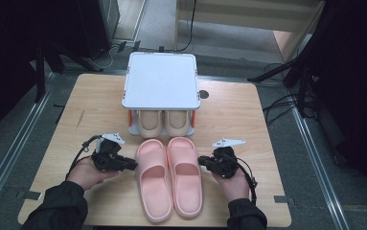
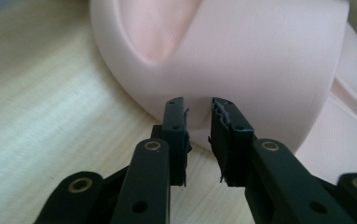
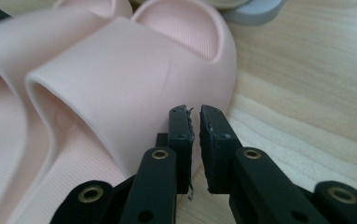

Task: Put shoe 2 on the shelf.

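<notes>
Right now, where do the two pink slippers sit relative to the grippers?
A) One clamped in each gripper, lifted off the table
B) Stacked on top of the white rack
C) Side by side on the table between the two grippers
C: the pink slippers lie side by side on the table, with the left gripper and right gripper at their outer edges.

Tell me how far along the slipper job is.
Done, by the look of it: a beige pair already sits on the lower level of the white rack. In hand: the pink slippers lie side by side on the table, with the left tongs and right tongs at their outer sides, jaws nearly closed, nothing gripped. Left, probably: lifting the pink pair and placing it.
</notes>
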A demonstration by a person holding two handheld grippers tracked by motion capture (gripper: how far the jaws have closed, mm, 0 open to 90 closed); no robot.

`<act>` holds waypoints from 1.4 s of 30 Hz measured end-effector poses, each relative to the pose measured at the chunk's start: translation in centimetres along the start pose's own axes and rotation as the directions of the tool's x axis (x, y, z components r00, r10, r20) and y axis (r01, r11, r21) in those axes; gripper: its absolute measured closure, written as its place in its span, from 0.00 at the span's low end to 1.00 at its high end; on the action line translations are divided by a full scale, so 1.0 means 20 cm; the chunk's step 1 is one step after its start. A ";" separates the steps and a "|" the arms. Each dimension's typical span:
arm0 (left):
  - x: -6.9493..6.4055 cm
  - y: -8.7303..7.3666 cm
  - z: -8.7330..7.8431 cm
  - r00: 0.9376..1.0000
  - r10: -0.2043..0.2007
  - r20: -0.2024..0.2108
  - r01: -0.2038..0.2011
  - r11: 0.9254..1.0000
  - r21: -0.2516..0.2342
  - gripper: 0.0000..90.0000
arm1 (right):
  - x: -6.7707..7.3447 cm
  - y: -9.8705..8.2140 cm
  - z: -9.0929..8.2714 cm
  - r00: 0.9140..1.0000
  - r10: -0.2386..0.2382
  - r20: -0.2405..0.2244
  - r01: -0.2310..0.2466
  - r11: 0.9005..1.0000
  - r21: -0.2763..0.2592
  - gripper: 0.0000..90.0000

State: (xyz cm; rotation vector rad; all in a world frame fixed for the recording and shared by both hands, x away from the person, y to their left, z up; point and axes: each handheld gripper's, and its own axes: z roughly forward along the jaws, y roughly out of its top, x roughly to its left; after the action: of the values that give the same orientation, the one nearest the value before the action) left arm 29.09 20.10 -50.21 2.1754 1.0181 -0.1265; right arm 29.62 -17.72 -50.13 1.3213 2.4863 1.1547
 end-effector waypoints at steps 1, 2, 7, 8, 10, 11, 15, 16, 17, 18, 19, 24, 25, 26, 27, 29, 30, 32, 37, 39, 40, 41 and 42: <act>0.00 0.00 0.00 1.000 0.000 0.000 0.000 1.000 0.000 0.81 | 0.00 0.00 0.00 1.000 0.000 0.000 0.000 1.000 0.000 0.92; 0.00 0.01 -0.01 1.000 -0.003 0.004 0.003 1.000 -0.015 0.79 | 0.01 0.01 -0.03 1.000 0.016 -0.014 -0.017 0.999 -0.032 0.91; -0.01 0.03 -0.06 1.000 0.005 0.017 -0.005 1.000 -0.029 0.71 | 0.07 0.01 -0.11 0.999 0.009 -0.032 -0.012 0.996 -0.093 0.83; -0.01 0.03 -0.07 1.000 0.007 0.021 -0.006 0.999 -0.032 0.69 | 0.08 0.01 -0.11 0.999 0.003 -0.034 -0.006 0.995 -0.097 0.80; -0.02 0.04 -0.08 1.000 0.011 0.020 -0.011 0.999 -0.030 0.63 | 0.10 0.01 -0.12 0.999 0.008 -0.054 -0.013 0.995 -0.103 0.73; -0.02 0.04 -0.09 1.000 0.007 0.024 -0.006 0.999 -0.039 0.63 | 0.10 0.01 -0.12 0.999 0.008 -0.054 -0.013 0.995 -0.103 0.73; -0.01 0.05 -0.13 1.000 0.001 -0.017 -0.001 0.999 -0.035 0.54 | 0.19 -0.01 -0.13 0.997 -0.009 -0.079 -0.001 0.993 -0.121 0.67; 0.00 0.06 -0.14 1.000 -0.005 -0.020 0.005 0.999 -0.041 0.52 | 0.21 -0.01 -0.12 0.996 -0.019 -0.087 0.008 0.992 -0.123 0.66; 0.01 0.06 -0.15 1.000 -0.012 -0.018 0.011 0.999 -0.047 0.52 | 0.23 -0.01 -0.12 0.996 -0.027 -0.087 0.017 0.992 -0.122 0.66; 0.01 0.06 -0.15 1.000 -0.012 -0.018 0.011 0.999 -0.047 0.51 | 0.23 -0.01 -0.12 0.996 -0.027 -0.087 0.017 0.992 -0.122 0.66; 0.02 0.06 -0.16 1.000 -0.019 -0.019 0.018 0.998 -0.056 0.51 | 0.25 -0.02 -0.12 0.995 -0.039 -0.089 0.028 0.992 -0.121 0.65; 0.04 0.09 -0.17 1.000 -0.008 -0.025 0.006 0.998 -0.070 0.48 | 0.34 -0.06 -0.08 0.996 -0.069 -0.062 0.062 0.991 -0.115 0.56; 0.04 0.09 -0.17 1.000 -0.008 -0.025 0.006 0.998 -0.070 0.47 | 0.34 -0.06 -0.08 0.996 -0.069 -0.062 0.062 0.991 -0.115 0.56; 0.04 0.10 -0.17 1.000 -0.002 -0.028 -0.001 0.997 -0.080 0.47 | 0.35 -0.06 -0.07 0.996 -0.067 -0.063 0.059 0.991 -0.117 0.55; 0.05 0.10 -0.17 1.000 -0.001 -0.024 -0.001 0.996 -0.087 0.46 | 0.38 -0.07 -0.07 0.996 -0.060 -0.063 0.052 0.991 -0.120 0.52; 0.06 0.12 -0.18 1.000 -0.007 -0.015 0.005 0.996 -0.094 0.46 | 0.40 -0.08 -0.06 0.997 -0.051 -0.065 0.043 0.991 -0.123 0.49; 0.06 0.12 -0.18 1.000 -0.012 -0.013 0.011 0.995 -0.097 0.46 | 0.41 -0.09 -0.05 0.997 -0.048 -0.064 0.040 0.992 -0.122 0.48; 0.06 0.14 -0.18 1.000 -0.015 -0.008 0.014 0.994 -0.104 0.46 | 0.42 -0.10 -0.03 0.997 -0.037 -0.071 0.029 0.993 -0.114 0.46; 0.08 0.16 -0.18 1.000 -0.019 -0.001 0.018 0.994 -0.107 0.46 | 0.46 -0.13 0.01 0.999 -0.015 -0.047 0.009 0.992 -0.122 0.37; 0.09 0.17 -0.17 0.999 -0.028 0.020 0.030 0.993 -0.110 0.46 | 0.48 -0.13 0.03 0.999 0.003 -0.038 -0.009 0.990 -0.139 0.34; 0.09 0.17 -0.16 0.999 -0.033 0.022 0.036 0.993 -0.109 0.48 | 0.49 -0.13 0.05 0.999 0.015 -0.034 -0.019 0.989 -0.145 0.34; 0.09 0.17 -0.16 0.999 -0.035 0.024 0.038 0.993 -0.114 0.49 | 0.50 -0.13 0.06 1.000 0.016 -0.026 -0.020 0.989 -0.148 0.34; 0.09 0.18 -0.16 0.999 -0.034 0.024 0.037 0.993 -0.114 0.50 | 0.50 -0.12 0.07 1.000 0.018 -0.016 -0.020 0.988 -0.150 0.33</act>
State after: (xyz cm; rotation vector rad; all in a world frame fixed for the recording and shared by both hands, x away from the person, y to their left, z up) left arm 32.22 21.79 -46.63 2.0488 1.0274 -0.1054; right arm 22.29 -10.24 -50.27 1.3031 2.3476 1.3306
